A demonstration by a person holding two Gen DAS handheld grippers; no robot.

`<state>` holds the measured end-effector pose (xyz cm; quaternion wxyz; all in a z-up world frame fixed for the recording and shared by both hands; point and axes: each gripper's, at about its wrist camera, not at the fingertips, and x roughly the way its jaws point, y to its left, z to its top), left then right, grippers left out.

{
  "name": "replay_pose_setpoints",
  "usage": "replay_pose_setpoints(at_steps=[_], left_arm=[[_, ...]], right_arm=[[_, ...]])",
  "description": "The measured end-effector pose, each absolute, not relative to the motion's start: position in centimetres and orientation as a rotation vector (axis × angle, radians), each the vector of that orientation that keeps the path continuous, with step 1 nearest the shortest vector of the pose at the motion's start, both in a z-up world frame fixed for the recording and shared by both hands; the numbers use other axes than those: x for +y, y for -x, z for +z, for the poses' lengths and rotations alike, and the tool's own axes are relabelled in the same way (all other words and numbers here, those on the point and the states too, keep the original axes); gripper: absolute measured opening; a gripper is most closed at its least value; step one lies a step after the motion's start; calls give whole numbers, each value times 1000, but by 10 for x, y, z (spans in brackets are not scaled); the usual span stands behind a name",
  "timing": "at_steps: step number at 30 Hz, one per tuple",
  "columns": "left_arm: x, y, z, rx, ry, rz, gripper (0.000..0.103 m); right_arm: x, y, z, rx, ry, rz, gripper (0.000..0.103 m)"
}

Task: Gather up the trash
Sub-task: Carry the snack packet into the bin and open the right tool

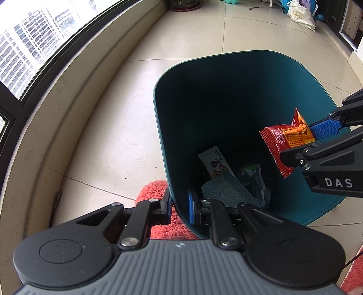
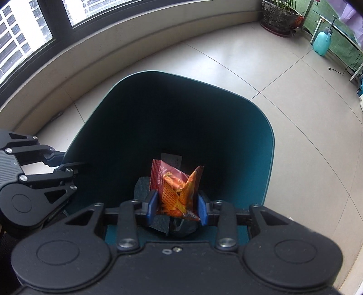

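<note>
Above the open mouth of the teal bin, the right tongs are pinching a red snack wrapper between the blue pads; the wrapper is crumpled and hangs over the inside of the bin. The left tongs are pressed together on the near wall of the bin, one pad inside and one outside, so they seem to keep the bin steady.

To do this step well, I think the right tongs should be well inside the rim line before they spread, because a light wrapper can drift or stick to a pad. Spreading the pads fully and waiting a little would help it fall. The left tongs should keep the grip on the wall so the bin does not tip.

At the bottom of the bin lie other pieces of trash, among them a white printed packet and crumpled film. The bin stands on a pale tiled floor, near a curved window sill. A red fluffy mat is just beside the bin on the near side. Far away stand a plant pot and a light blue spray bottle.
</note>
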<state>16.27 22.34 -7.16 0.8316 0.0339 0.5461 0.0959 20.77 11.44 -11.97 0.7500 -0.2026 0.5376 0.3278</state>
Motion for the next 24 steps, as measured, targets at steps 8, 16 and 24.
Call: replay_pose_setpoints(at_steps=[8, 16, 24], left_arm=[[227, -163, -70, 1161, -54, 201, 13], [228, -163, -71, 1160, -58, 201, 13], [227, -163, -72, 1160, -63, 205, 13]], right_arm=[[127, -210, -158, 1240, 472, 685, 37], [126, -214, -160, 1253, 450, 701, 47], [110, -205, -128, 1222, 415, 748, 53]])
